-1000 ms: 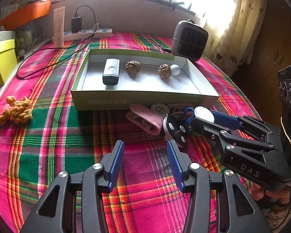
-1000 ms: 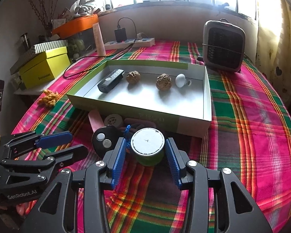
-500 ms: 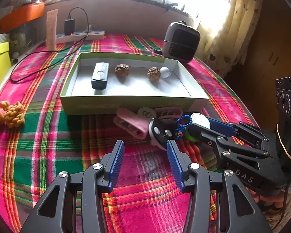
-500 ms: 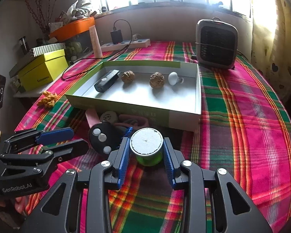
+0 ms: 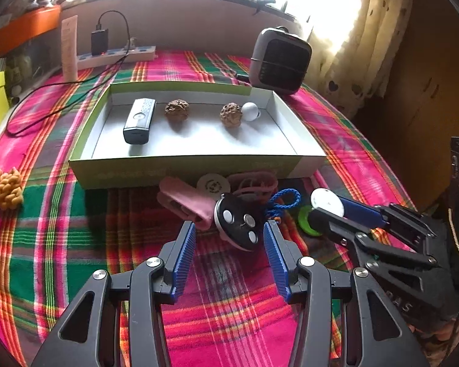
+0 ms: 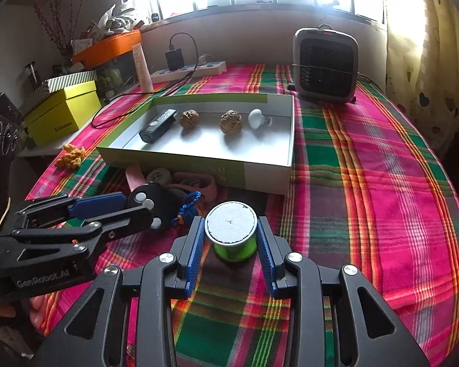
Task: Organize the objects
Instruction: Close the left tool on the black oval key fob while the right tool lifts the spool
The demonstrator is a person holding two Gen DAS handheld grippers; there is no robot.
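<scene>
While the right claw point(image 6: 231, 241) clamps the green spool point(image 6: 231, 232), hiding its sides, the left claw point(image 5: 229, 238) gapes half-wide.

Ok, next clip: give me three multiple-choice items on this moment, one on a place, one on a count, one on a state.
1. Where is the white knob? A on the cloth; B in the box, beside a walnut; C in a claw.
2. How many walnuts lie in the box? A one; B two; C four.
3. The right claw is: A empty; B over the box; C closed on the green spool.
Key: B, it sits inside the box walls; B, two brown nuts show; C, both pads press the spool.
</scene>
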